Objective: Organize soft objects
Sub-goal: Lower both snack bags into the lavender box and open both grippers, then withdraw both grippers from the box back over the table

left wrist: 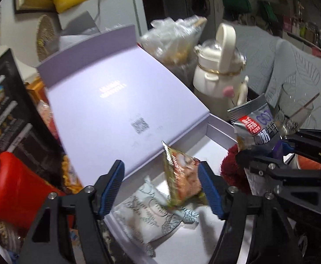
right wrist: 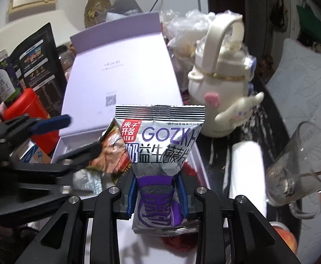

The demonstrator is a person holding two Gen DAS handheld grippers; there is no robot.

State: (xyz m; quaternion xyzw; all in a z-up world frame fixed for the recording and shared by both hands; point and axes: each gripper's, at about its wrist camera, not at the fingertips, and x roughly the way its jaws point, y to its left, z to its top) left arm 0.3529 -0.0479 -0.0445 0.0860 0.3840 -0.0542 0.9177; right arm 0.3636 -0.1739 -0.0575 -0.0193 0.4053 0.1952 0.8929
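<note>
Left wrist view: left claw [left wrist: 161, 188] spread wide, holding nothing, over an open lavender box [left wrist: 221, 129] with its lid [left wrist: 116, 92] raised. Inside the box lie an orange-green snack packet [left wrist: 182, 178], tilted on edge just beside the claw's right pad, and a pale patterned packet [left wrist: 151, 217] partly beneath it; print blurred. A red fuzzy item [left wrist: 231, 167] is mostly hidden behind the right claw's arm. Cream kettle-shaped bottle [left wrist: 217, 74] stands behind the box. Right wrist view: right claw [right wrist: 157, 194] closed narrowly on the lower part of a silver GOZKH packet [right wrist: 160, 140], held upright above the box's near edge; the packet's bottom is cut off by the fingers. Clear glass mug [right wrist: 297, 167] lies tilted at right on the worktop.
</note>
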